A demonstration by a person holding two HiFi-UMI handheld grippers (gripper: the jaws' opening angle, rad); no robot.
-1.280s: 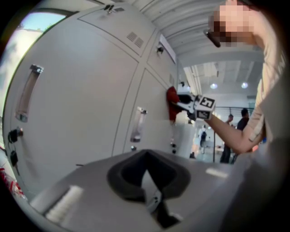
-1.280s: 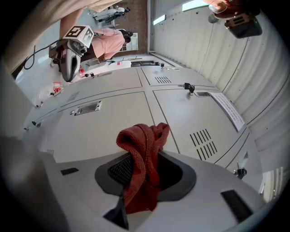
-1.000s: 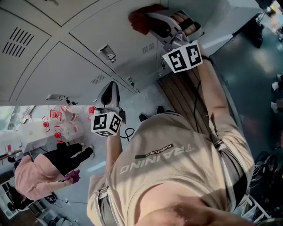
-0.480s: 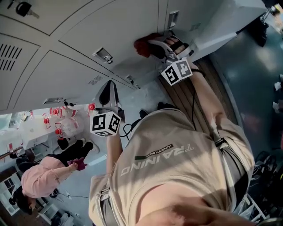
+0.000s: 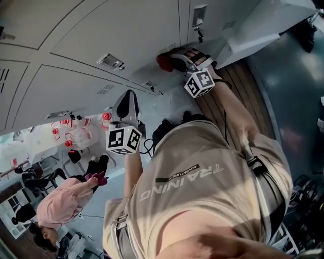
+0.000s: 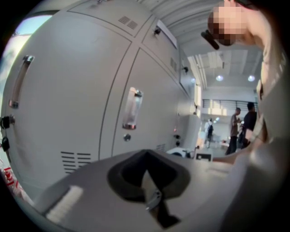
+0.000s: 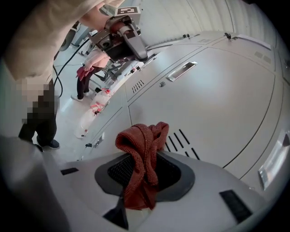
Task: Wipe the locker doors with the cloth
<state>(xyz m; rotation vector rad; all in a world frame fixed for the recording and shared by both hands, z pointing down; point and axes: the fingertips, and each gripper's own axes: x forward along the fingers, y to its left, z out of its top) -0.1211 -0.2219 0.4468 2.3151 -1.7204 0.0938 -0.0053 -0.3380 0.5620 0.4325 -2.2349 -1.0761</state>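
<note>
A red cloth [image 7: 142, 158] is bunched between the jaws of my right gripper [image 7: 144, 179], which is shut on it. In the head view that right gripper [image 5: 174, 60] holds the red cloth [image 5: 164, 61] against a grey locker door [image 5: 126, 30], just below a vent and beside a latch [image 5: 199, 15]. The right gripper view has the locker door [image 7: 213, 104] with vent slots [image 7: 181, 138] close ahead. My left gripper [image 5: 127, 101] hangs lower and apart from the doors. Its jaws [image 6: 147, 181] are shut with nothing in them, facing a locker door [image 6: 68, 104] and its handle [image 6: 132, 108].
A wooden bench [image 5: 228, 96] runs along the foot of the lockers under my right arm. A person in pink [image 5: 66, 202] stands on the floor behind, near red-and-white items [image 5: 76, 134]. More people [image 6: 238, 127] stand far down the room. A cable [image 5: 148, 150] loops by my left arm.
My right gripper has slid the red cloth down the locker door, closer to the left gripper. The left gripper has stayed put. The person in pink has shifted.
</note>
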